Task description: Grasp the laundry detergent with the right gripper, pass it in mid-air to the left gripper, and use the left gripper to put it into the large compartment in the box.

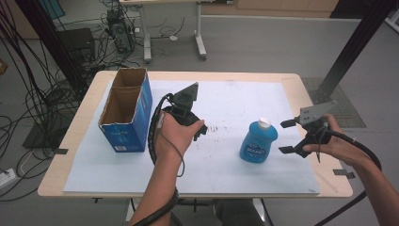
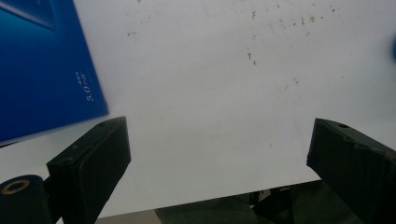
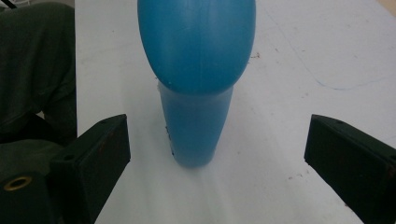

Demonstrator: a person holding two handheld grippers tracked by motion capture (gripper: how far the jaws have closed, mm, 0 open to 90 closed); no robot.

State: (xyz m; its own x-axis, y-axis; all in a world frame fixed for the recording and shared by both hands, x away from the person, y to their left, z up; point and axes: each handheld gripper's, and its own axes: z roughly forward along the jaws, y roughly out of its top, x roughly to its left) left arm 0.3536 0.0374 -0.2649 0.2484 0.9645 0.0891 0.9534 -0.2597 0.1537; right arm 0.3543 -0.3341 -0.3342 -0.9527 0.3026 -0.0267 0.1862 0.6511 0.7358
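Note:
A blue bottle (image 1: 258, 141) with a white cap stands on the white mat (image 1: 226, 174), right of the middle. My right gripper (image 1: 287, 136) is just to its right, jaws open and pointing at it without touching. In the right gripper view the bottle (image 3: 196, 46) rises straight ahead, beyond the open right gripper (image 3: 217, 135). A blue cardboard box (image 1: 124, 110) with its top open stands at the left. My left gripper (image 1: 197, 128) hovers over the mat between box and bottle. The left gripper (image 2: 219, 140) is open and empty, with the box's blue side (image 2: 42, 65) at upper left.
The mat covers most of a wooden table (image 1: 70, 136), whose rim shows bare on all sides. Cables (image 1: 33, 94) lie on the floor to the left, a desk frame (image 1: 174, 42) stands behind, and a black post (image 1: 353, 47) rises at the back right.

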